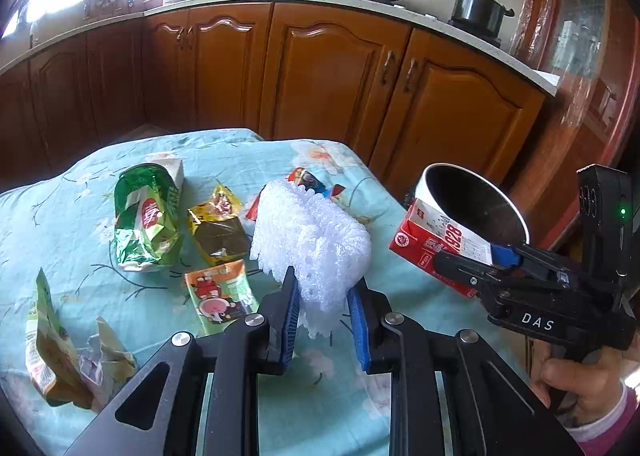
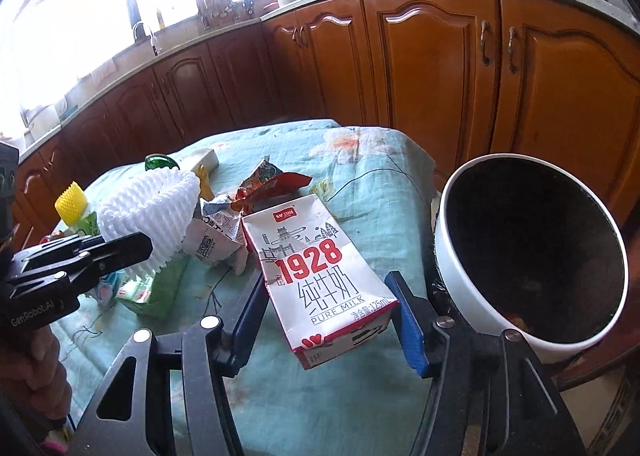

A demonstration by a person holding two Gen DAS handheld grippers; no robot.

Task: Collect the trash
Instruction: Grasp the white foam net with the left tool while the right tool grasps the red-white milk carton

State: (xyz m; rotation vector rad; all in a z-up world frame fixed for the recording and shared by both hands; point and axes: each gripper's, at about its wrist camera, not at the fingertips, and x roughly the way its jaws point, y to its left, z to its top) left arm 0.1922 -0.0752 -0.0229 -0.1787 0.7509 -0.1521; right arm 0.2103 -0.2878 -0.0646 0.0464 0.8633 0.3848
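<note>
Red-and-white crushed cardboard milk carton (image 2: 320, 276) sits clamped between right tongs (image 2: 332, 316), just beside white round bin's (image 2: 472, 280) rim. We carry it over dark opening, then let go. White foam fruit net (image 1: 312, 240) pinched in left tongs (image 1: 324, 320), above worktop (image 1: 80, 196); goes next.

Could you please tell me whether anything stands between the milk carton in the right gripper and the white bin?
Nothing visible does: the milk carton, clamped in the right gripper, sits just left of the white bin, whose open mouth faces it.

Both black grippers, left gripper (image 1: 326, 320) and right gripper (image 2: 330, 320), have blue pads (silver screws); pink sleeve.
</note>
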